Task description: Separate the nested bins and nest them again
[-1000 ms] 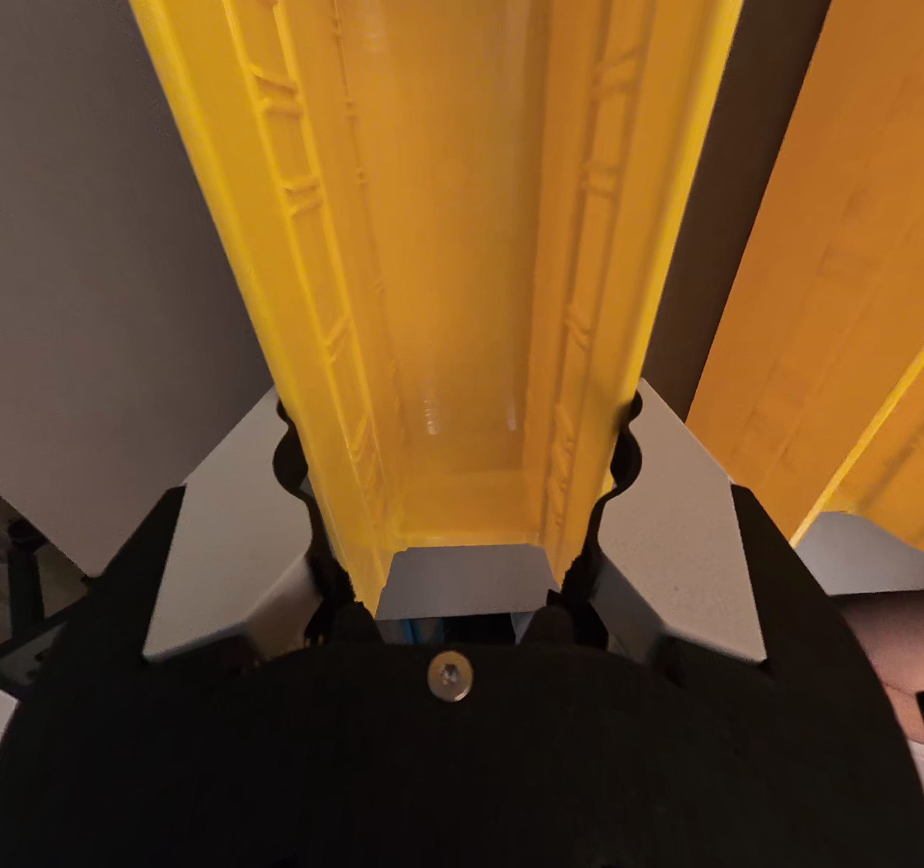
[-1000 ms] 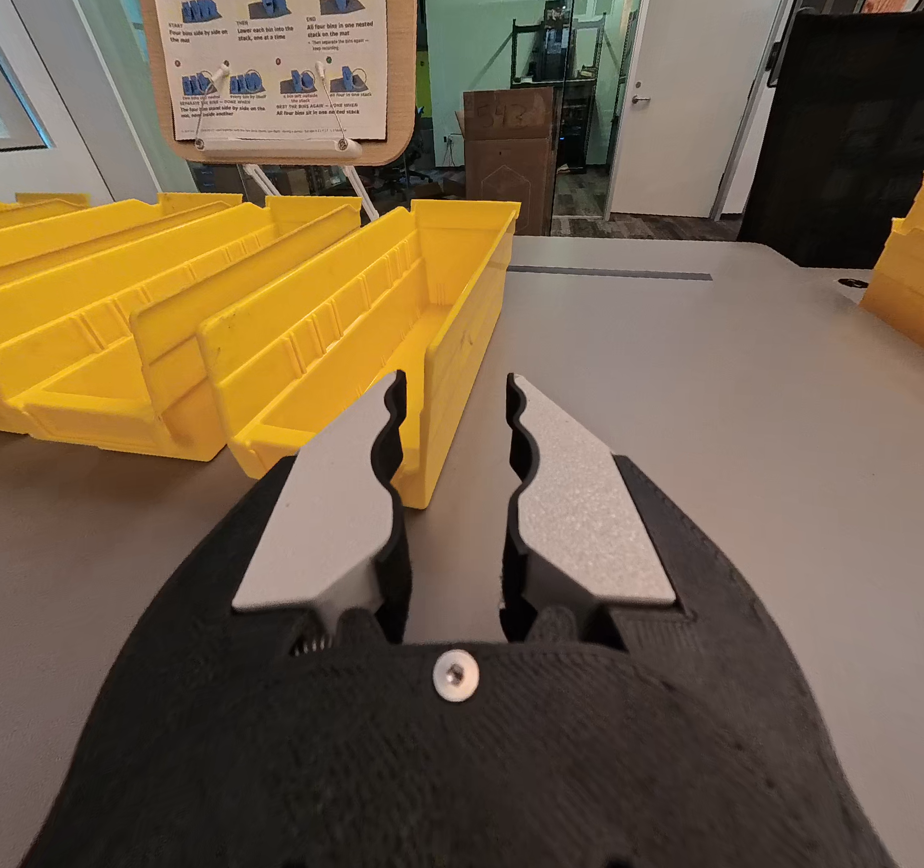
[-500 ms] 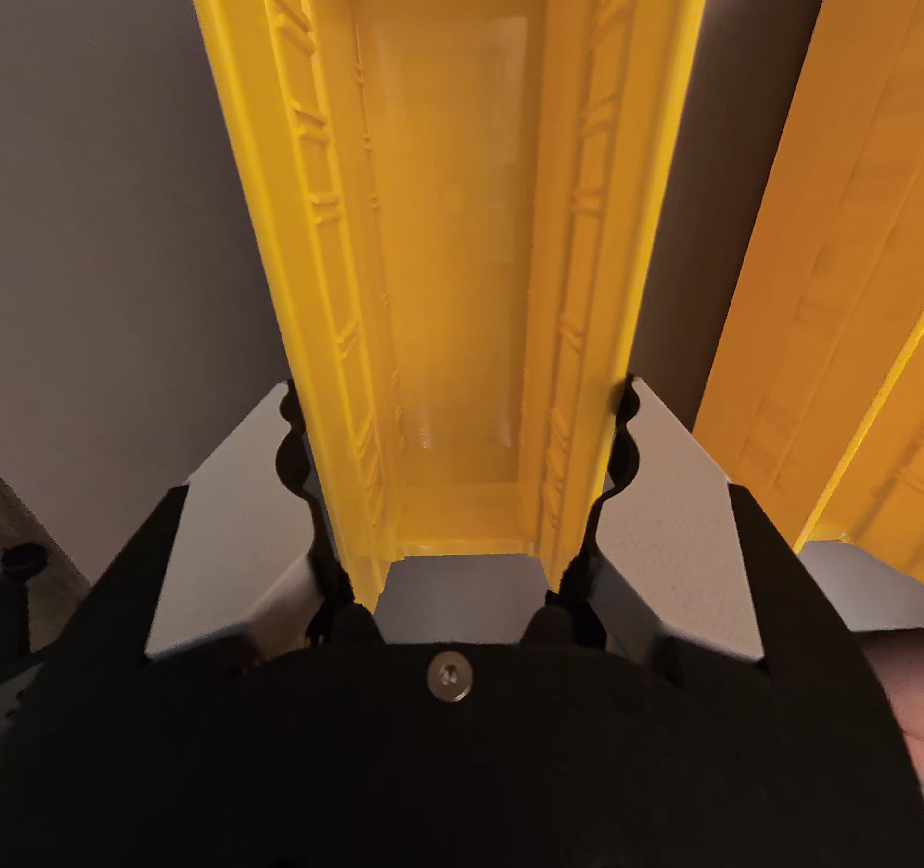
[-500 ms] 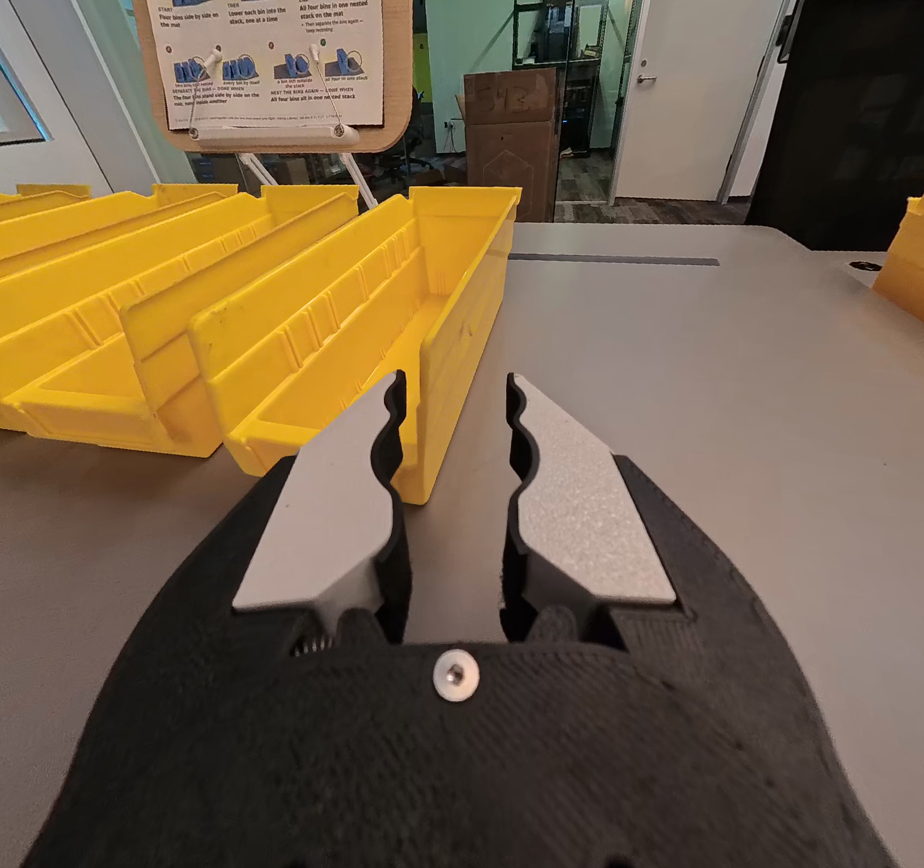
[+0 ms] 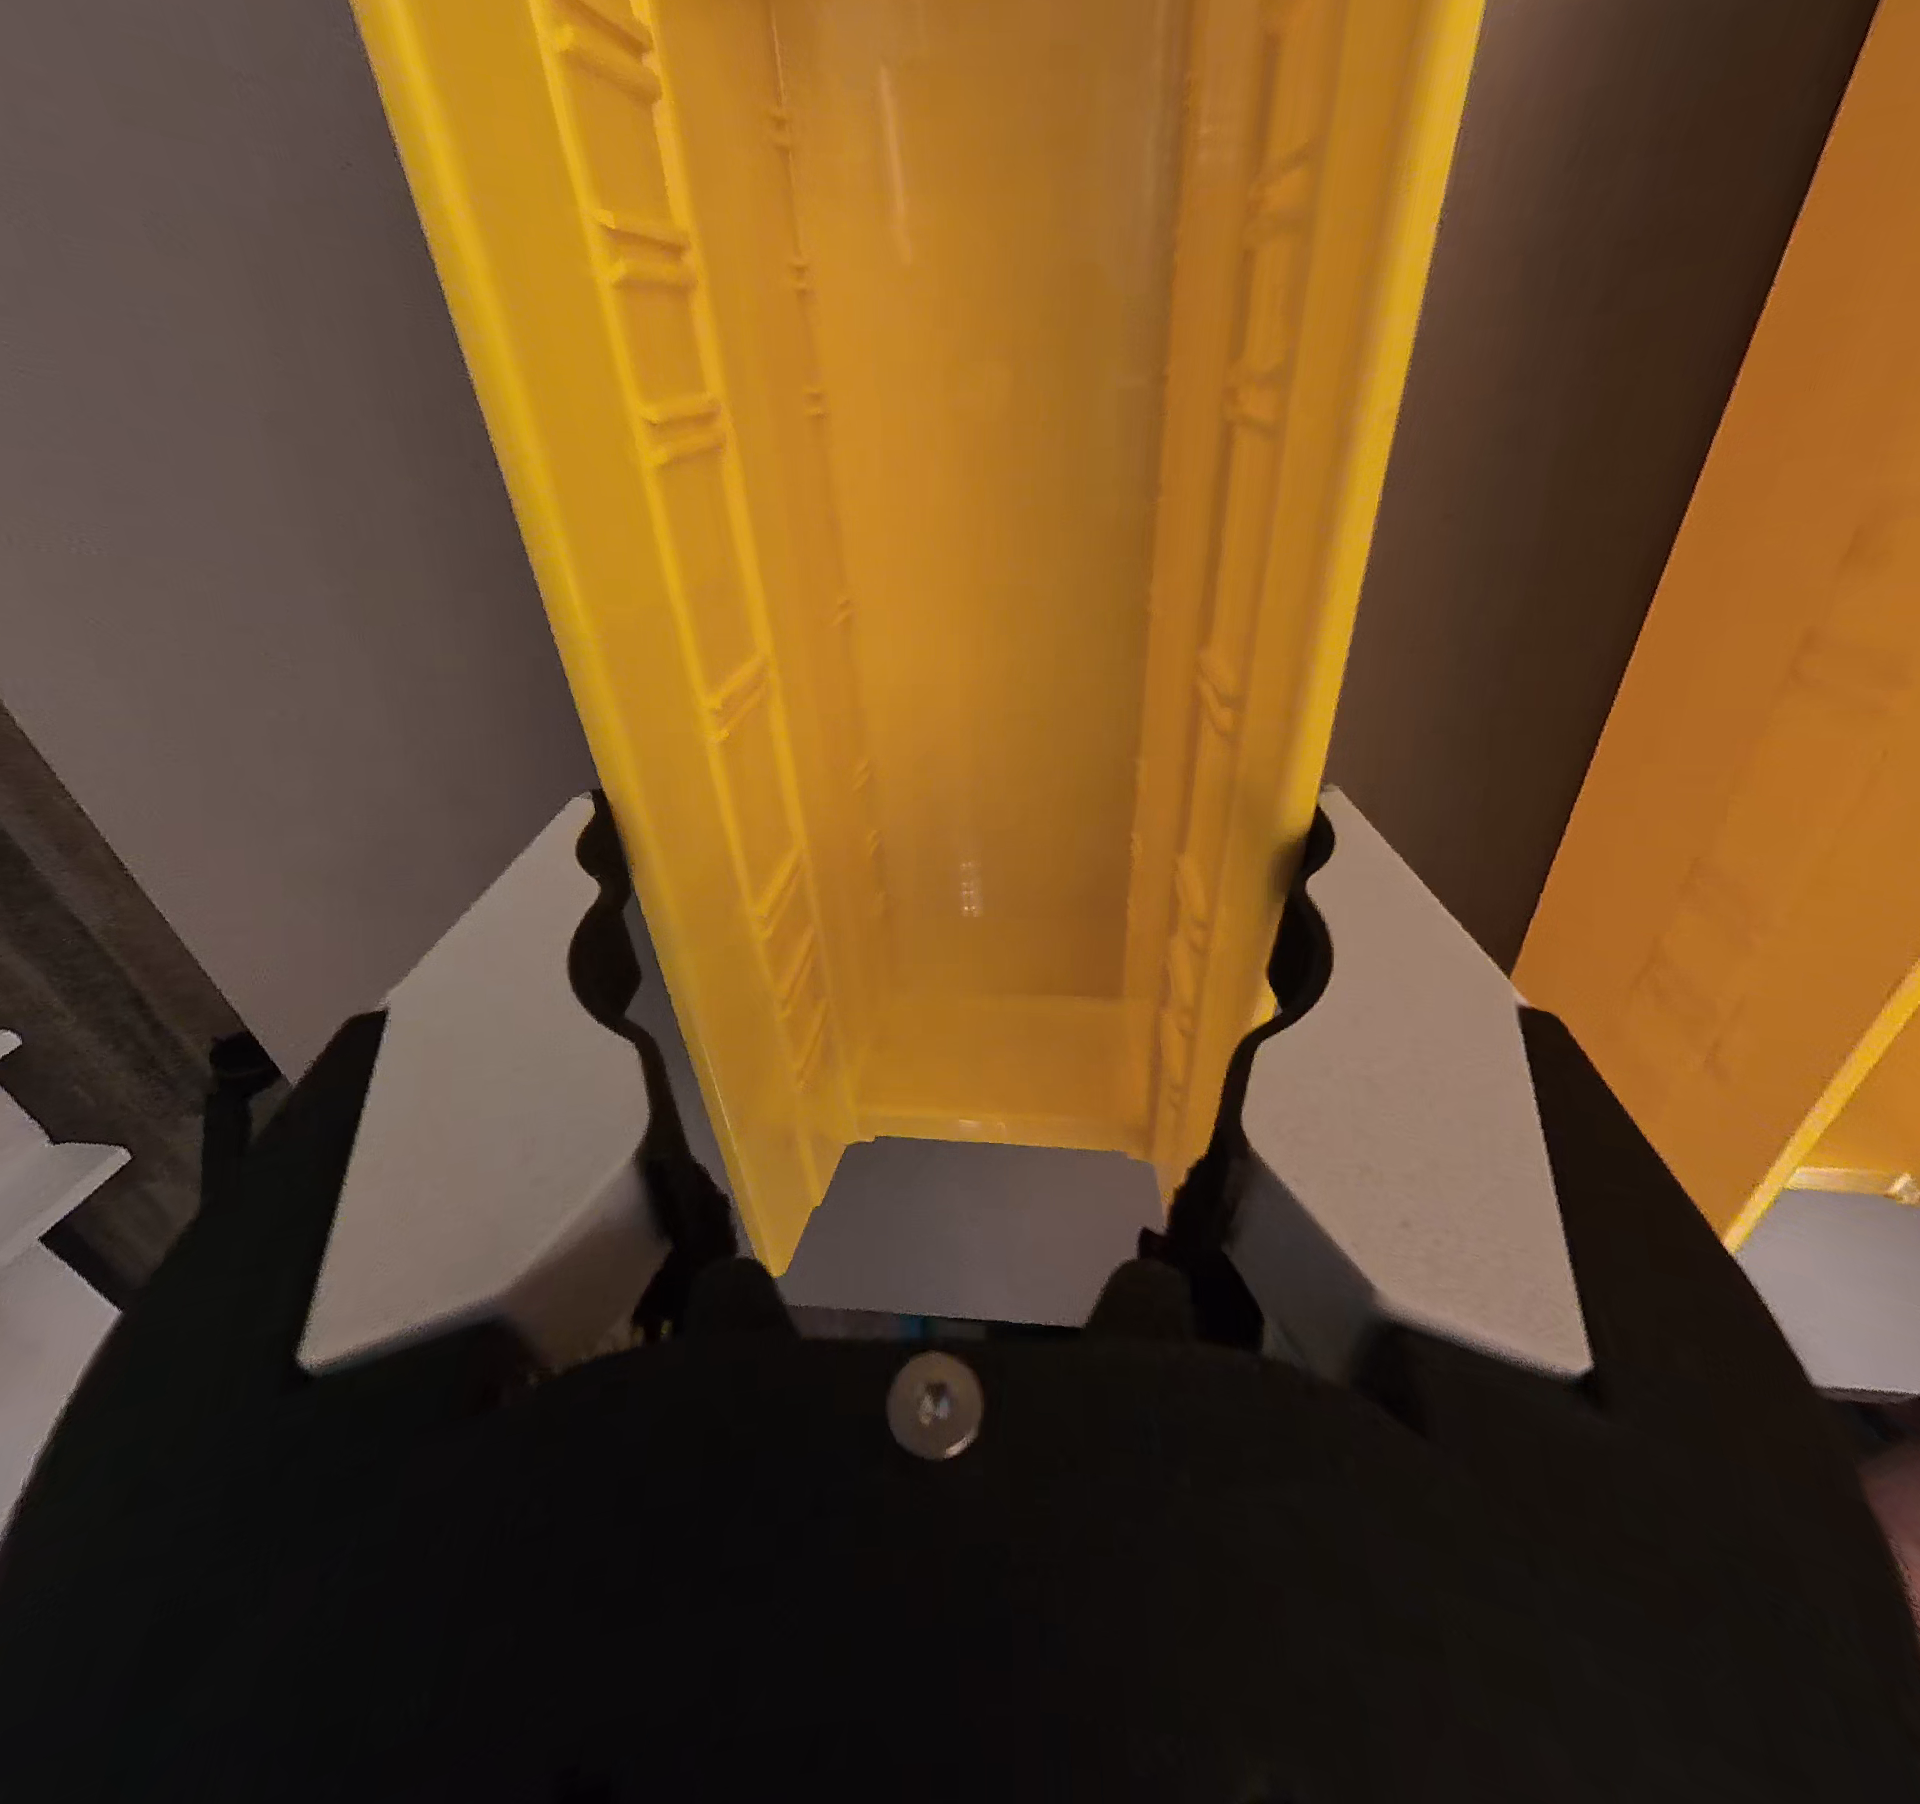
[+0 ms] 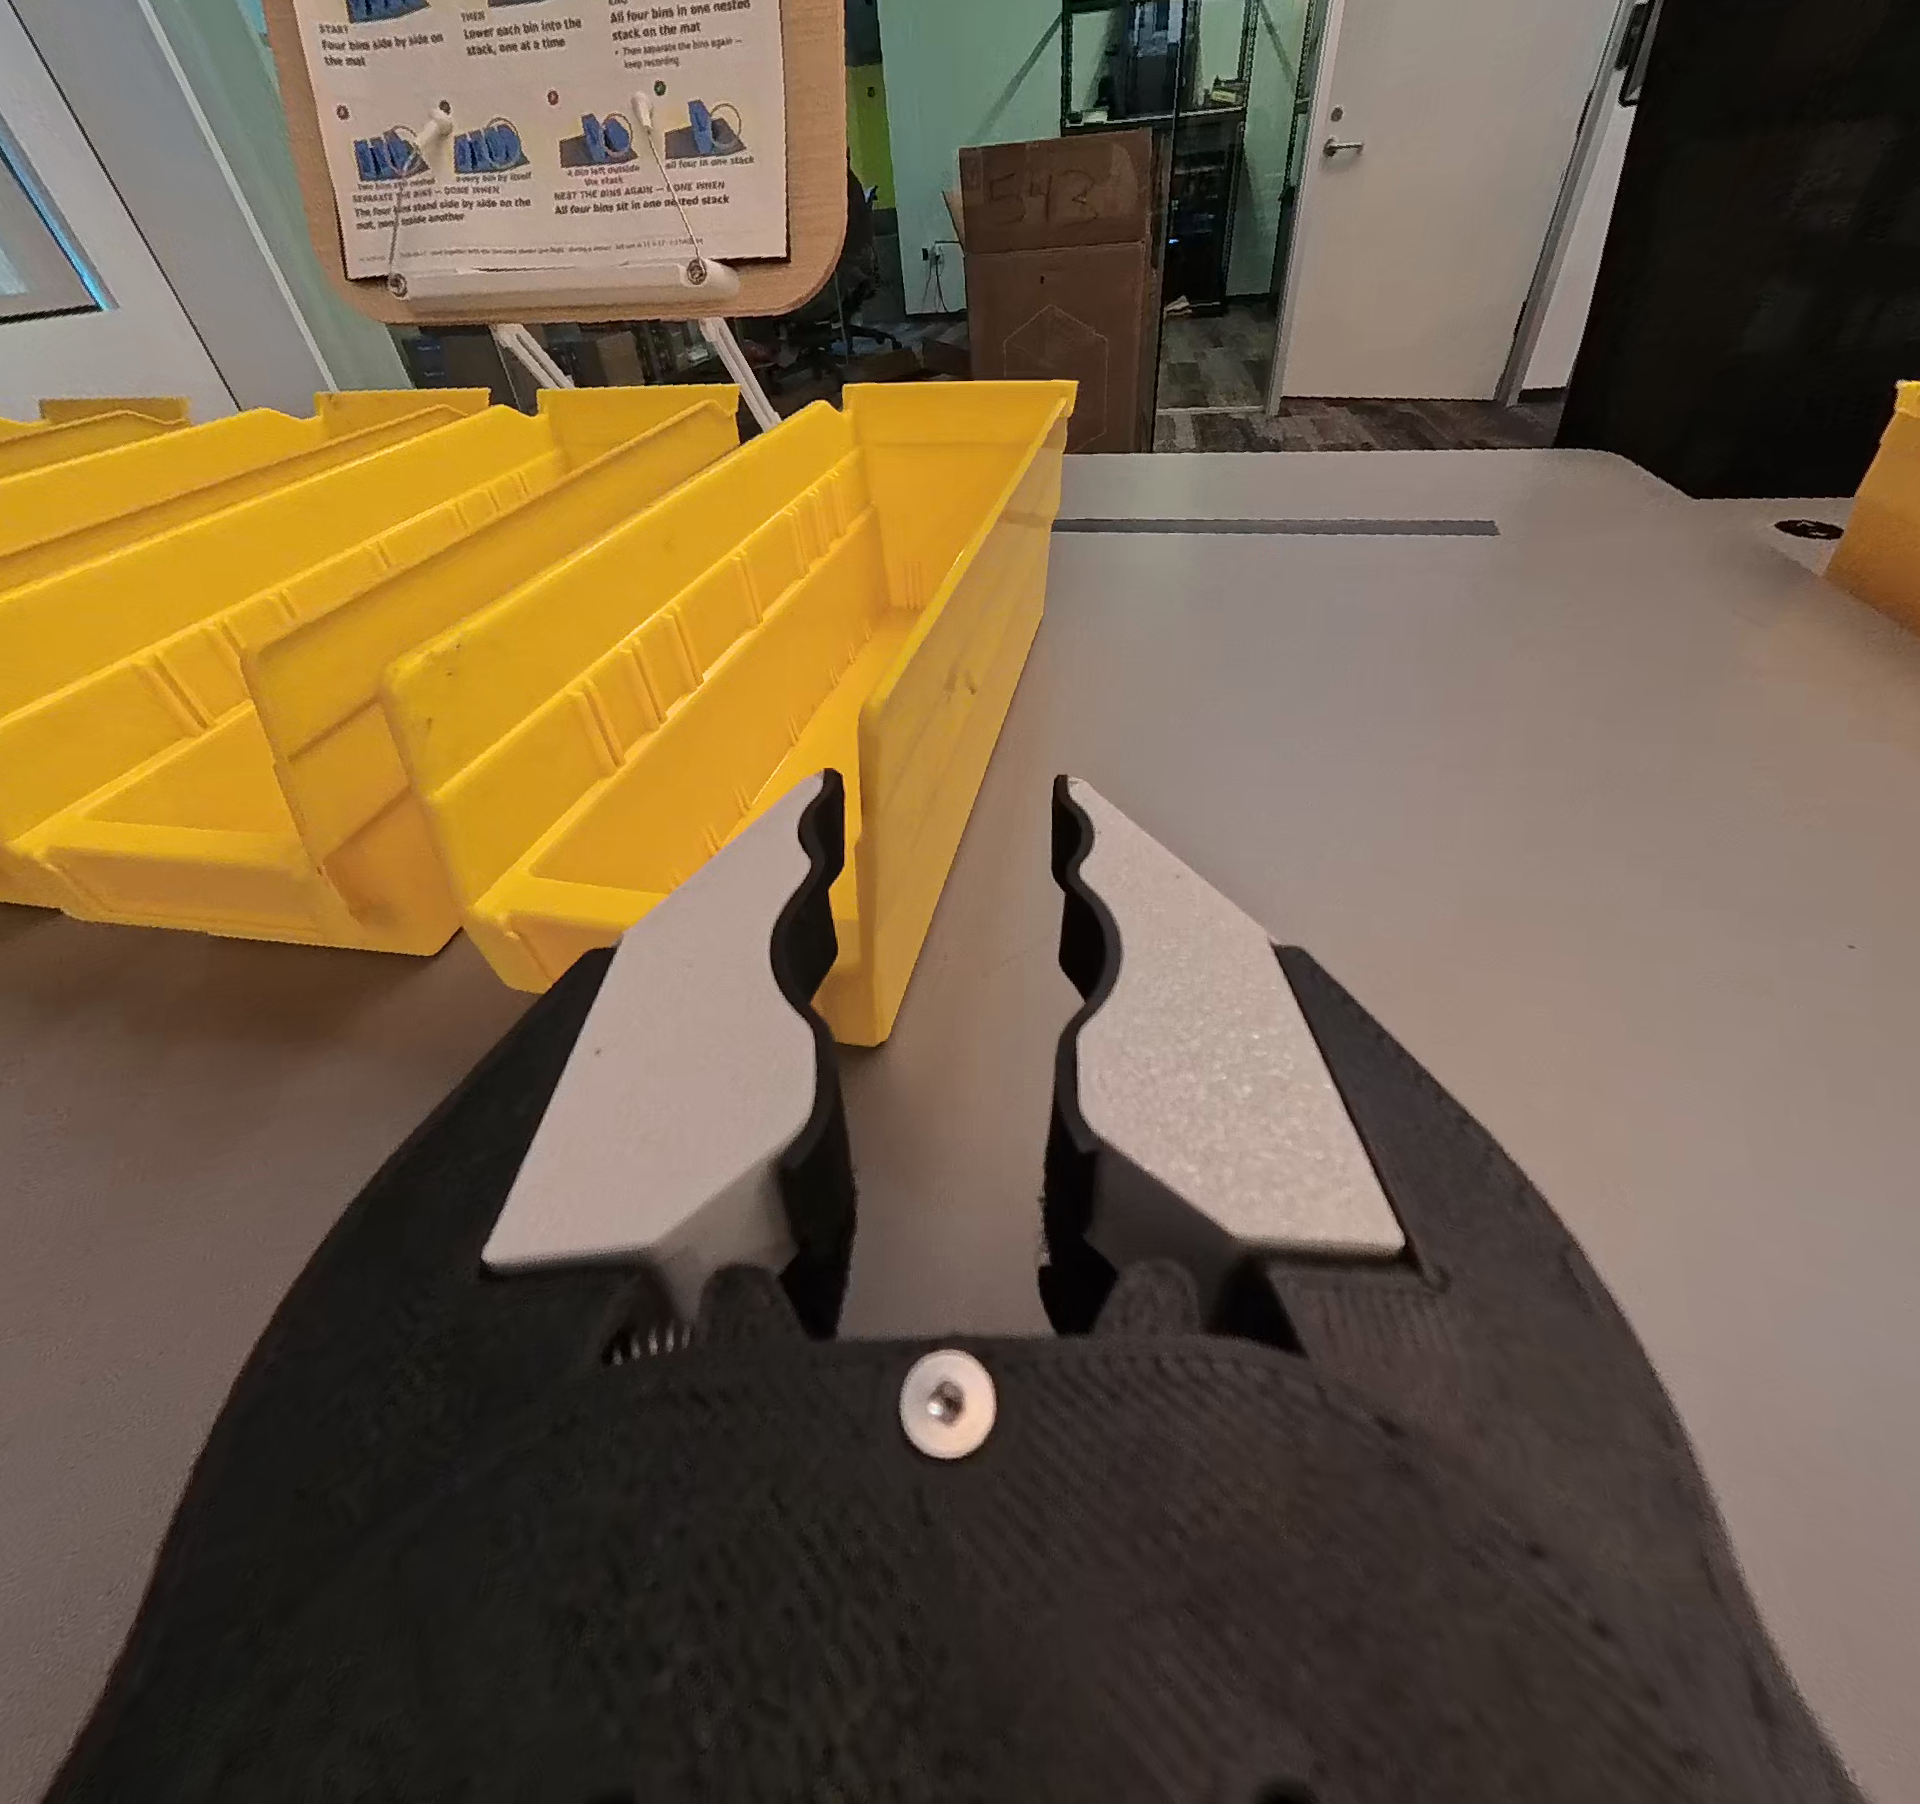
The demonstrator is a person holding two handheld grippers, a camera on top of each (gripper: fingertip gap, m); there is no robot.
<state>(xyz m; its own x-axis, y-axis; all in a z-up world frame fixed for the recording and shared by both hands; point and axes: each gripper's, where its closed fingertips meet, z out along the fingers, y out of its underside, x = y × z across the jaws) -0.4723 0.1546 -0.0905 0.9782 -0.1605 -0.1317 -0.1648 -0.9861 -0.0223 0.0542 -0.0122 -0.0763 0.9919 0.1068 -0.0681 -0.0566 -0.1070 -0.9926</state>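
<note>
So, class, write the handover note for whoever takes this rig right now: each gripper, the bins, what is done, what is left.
Left gripper: spread wide across the near end of a yellow bin, both pads against its outer walls.
Right gripper: open, holding nothing, above the grey table, just right of the nearest bin.
Bins: several yellow ones lie side by side on the table; another bin shows right of the held one.
Done: the bins in view lie apart.
Left: nest them again, one at a time.
</note>
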